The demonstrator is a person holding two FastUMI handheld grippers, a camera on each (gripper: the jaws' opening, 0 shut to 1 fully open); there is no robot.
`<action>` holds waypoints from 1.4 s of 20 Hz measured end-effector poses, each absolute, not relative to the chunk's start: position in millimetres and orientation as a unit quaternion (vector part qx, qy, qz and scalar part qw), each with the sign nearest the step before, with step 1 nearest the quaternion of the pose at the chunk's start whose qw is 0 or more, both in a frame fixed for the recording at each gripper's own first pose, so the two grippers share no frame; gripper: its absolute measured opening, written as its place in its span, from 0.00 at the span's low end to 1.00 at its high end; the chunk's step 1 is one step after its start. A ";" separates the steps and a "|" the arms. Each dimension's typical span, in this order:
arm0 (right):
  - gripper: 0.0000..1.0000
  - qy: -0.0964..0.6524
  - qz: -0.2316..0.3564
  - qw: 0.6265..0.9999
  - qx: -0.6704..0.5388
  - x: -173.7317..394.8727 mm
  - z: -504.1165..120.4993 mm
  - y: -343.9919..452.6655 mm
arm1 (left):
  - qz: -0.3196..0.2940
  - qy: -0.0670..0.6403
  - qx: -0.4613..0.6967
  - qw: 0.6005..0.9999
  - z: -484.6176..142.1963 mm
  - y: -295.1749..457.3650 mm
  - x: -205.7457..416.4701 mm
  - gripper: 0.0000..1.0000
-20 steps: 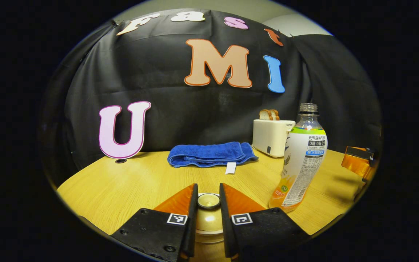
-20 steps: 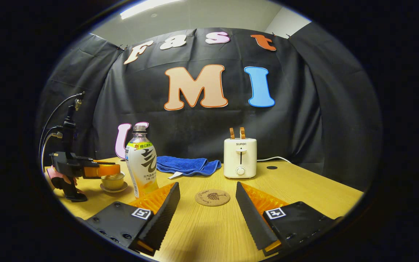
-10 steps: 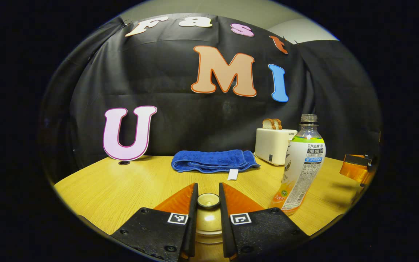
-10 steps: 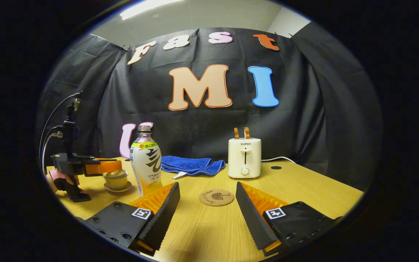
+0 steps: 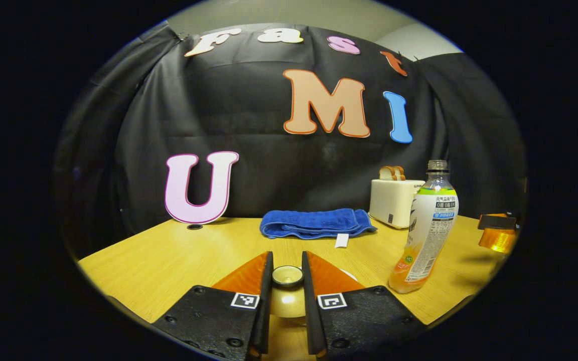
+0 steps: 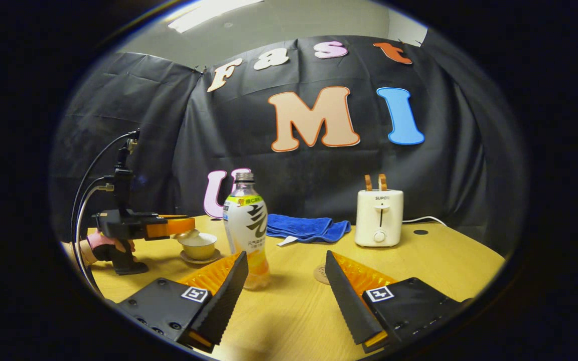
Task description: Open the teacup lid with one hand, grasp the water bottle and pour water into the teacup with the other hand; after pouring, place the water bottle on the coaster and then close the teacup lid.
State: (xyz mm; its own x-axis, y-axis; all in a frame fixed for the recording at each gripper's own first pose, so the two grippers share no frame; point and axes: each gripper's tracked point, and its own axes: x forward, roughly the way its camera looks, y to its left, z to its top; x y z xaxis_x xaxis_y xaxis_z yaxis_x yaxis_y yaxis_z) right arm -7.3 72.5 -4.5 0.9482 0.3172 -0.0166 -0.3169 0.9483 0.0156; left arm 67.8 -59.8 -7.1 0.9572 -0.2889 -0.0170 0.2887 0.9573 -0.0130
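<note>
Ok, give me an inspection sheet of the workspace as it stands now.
Surface: wooden table, dry.
Job's things: teacup on its saucer, lid lifted off; water bottle upright, uncapped; coaster partly hidden.
Clutter: blue towel, toaster holding bread.
Grippers: left tongs shut on the lid's knob; right tongs open, facing the bottle.
Cables: black leads above the left gripper; toaster cord.
Surroundings: black cloth wall.

Even overhead lighting from a ceiling strip light point(image 6: 213, 9); soft shadows fall on the table point(image 6: 449, 250) — sharp focus centrally, strong fisheye bending toward the edges.
</note>
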 end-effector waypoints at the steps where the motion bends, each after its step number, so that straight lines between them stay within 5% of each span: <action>1: 0.95 0.010 0.165 0.986 0.006 -5.4 -5.9 77.6 | -0.139 -0.001 -0.007 0.990 -3.0 -52.5 65.1 0.28; 16: 0.97 0.053 0.189 0.981 -0.001 35.1 -22.9 148.6 | -0.017 -0.001 0.001 1.000 -4.4 60.5 49.4 0.27; 28: 0.96 0.104 0.161 0.981 -0.022 72.9 -43.8 164.9 | 0.001 0.000 0.004 1.000 -3.7 81.4 49.4 0.27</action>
